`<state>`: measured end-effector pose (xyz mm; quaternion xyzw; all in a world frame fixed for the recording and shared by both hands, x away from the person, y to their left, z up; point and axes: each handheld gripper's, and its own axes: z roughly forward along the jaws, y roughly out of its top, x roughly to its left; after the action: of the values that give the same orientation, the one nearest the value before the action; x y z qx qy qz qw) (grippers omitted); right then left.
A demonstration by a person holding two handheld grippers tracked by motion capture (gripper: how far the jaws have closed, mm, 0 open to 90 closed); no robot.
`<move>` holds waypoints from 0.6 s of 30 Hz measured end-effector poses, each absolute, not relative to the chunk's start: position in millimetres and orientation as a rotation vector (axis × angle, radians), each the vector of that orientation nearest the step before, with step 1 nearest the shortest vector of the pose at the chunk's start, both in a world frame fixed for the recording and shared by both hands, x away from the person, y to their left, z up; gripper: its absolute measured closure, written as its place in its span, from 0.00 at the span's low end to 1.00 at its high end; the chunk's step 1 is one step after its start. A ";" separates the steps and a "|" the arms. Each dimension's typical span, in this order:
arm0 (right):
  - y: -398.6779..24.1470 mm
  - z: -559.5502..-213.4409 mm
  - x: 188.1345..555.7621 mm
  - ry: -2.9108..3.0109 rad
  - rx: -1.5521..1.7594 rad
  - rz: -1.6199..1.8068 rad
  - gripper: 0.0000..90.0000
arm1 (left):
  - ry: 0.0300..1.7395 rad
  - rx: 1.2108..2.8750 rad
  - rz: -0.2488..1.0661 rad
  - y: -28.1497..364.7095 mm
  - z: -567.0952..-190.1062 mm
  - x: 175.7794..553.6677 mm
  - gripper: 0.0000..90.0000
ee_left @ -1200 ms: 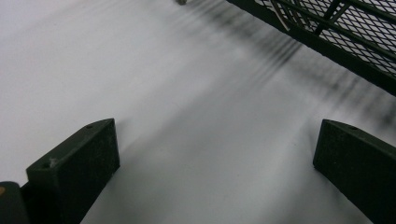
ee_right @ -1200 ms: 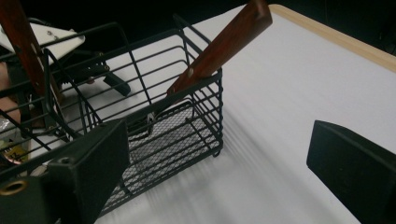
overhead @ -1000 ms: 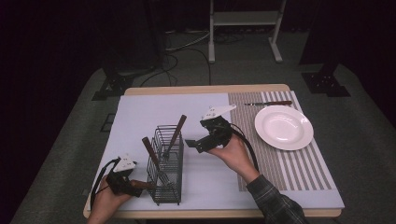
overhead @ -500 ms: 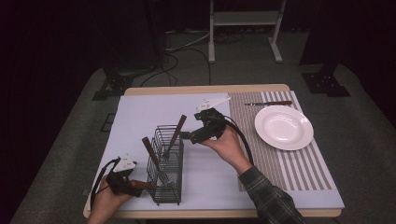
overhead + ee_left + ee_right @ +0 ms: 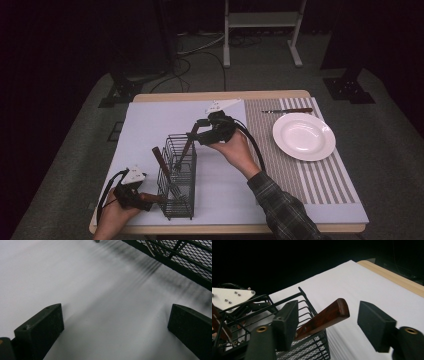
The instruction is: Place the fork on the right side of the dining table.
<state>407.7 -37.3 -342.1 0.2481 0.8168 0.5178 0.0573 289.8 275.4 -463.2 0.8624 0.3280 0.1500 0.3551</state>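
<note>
A black wire basket [image 5: 178,202] stands on the white mat with two wooden-handled utensils leaning in it. The right-hand utensil [image 5: 188,144] tilts toward my right gripper [image 5: 199,131], which hovers at the handle's top end. In the right gripper view the brown handle [image 5: 324,318] lies between the jaws of my right gripper [image 5: 327,308]. The jaws have just been closing; one pad sits by the handle, the other stands apart from it. The second utensil [image 5: 161,159] leans left. My left gripper [image 5: 145,196] rests at the basket's near left corner, open over bare mat [image 5: 100,290].
A white plate [image 5: 303,136] sits on the striped placemat [image 5: 300,175] at the right, with a knife [image 5: 287,110] beyond it. The basket's mesh wall [image 5: 190,257] is just ahead of the left jaws. The table's wooden far edge [image 5: 392,277] lies past the mat.
My right gripper has moved left from beside the basket to the top of the leaning handle, and its jaws have narrowed around it. The left hand has stayed put.
</note>
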 end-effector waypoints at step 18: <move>-39.9 -337.5 400.4 2.465 0.716 1.620 0.66 | 0.848 2.229 0.387 275.4 -463.1 289.7 0.00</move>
<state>400.4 -39.9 -337.5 0.2357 0.8110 0.5329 0.0529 289.7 275.4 -463.1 0.8625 0.3281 0.1497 0.3551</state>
